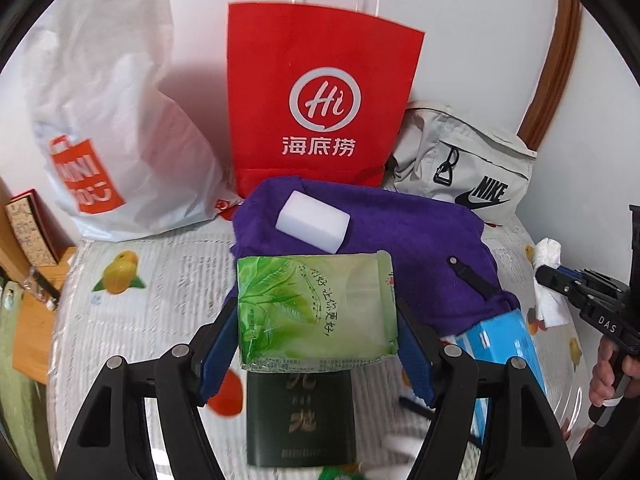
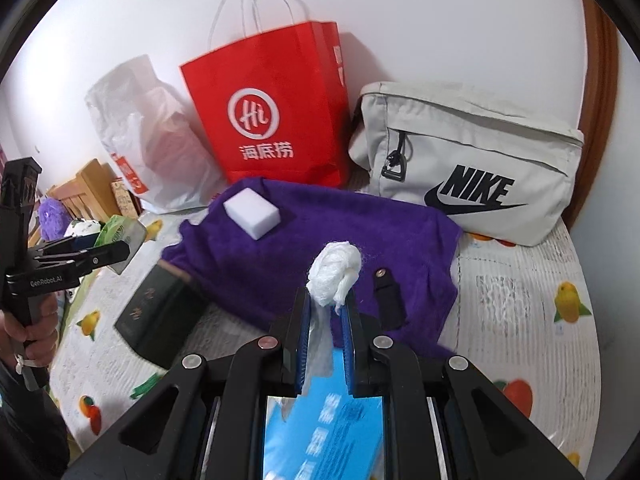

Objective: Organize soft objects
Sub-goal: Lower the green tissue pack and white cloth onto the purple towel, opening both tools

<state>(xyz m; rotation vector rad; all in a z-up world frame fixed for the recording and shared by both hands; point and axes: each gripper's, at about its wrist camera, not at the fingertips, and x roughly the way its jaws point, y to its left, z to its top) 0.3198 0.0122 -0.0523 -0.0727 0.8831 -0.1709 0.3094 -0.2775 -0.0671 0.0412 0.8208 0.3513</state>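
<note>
The left claw [image 1: 318, 316] is clamped on a green tissue pack [image 1: 316, 308], held clear above a dark green box [image 1: 301, 416] on the worktop. The pack looks light, squashy and slick in its film, so gripping across its short sides seems right; its long axis runs forward from the claw toward the purple towel [image 1: 400, 232] and white sponge [image 1: 313, 222]. The right claw [image 2: 328, 312] pinches a wad of white tissue [image 2: 334, 266], limp and featherlight, its tail trailing back between the fingers.
</note>
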